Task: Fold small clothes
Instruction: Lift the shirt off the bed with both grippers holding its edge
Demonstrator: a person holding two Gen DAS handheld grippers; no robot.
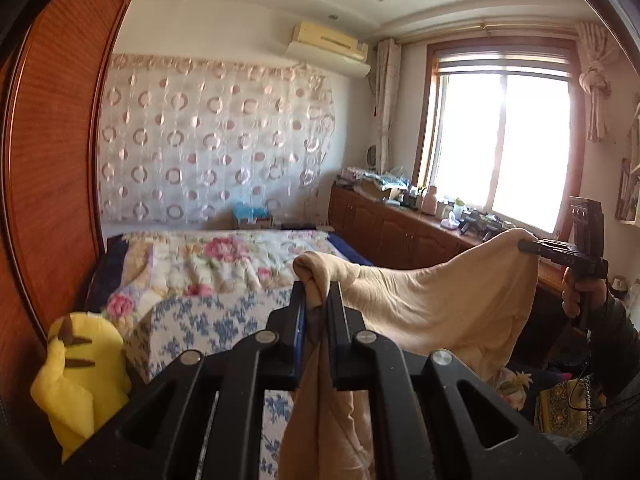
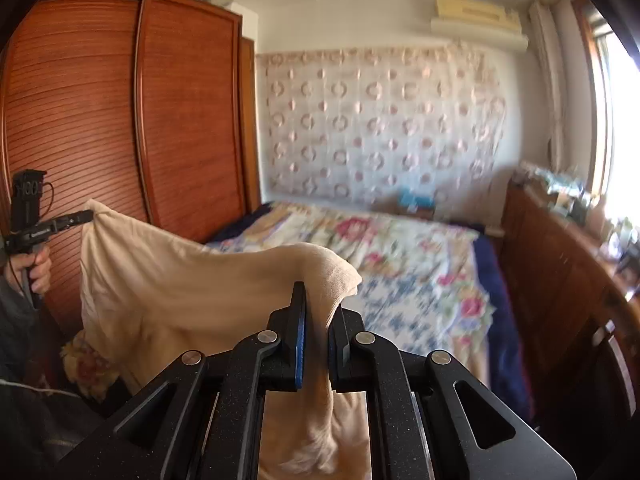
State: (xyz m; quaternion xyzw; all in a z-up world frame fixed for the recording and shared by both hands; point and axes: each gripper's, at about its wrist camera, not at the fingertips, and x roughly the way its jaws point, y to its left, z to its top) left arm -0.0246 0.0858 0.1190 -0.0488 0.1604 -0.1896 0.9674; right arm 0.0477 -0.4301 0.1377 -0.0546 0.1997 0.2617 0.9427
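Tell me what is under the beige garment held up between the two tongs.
The beige garment hangs in the air from the left tongs and right tongs. Beyond it lies the floral bedspread. What is directly beneath is hidden by cloth.

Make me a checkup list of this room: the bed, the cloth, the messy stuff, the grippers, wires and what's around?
Surface: bed with floral quilt, nothing of the job lying on it.
Job's things: beige garment held up in the air, stretched between both grippers.
Clutter: yellow plush toy beside the bed; bottles on the window cabinet.
Grippers: left gripper shut on garment; right gripper shut on garment.
Cables: thin wire on the left gripper's handle.
Surroundings: wooden wardrobe, window, air conditioner.
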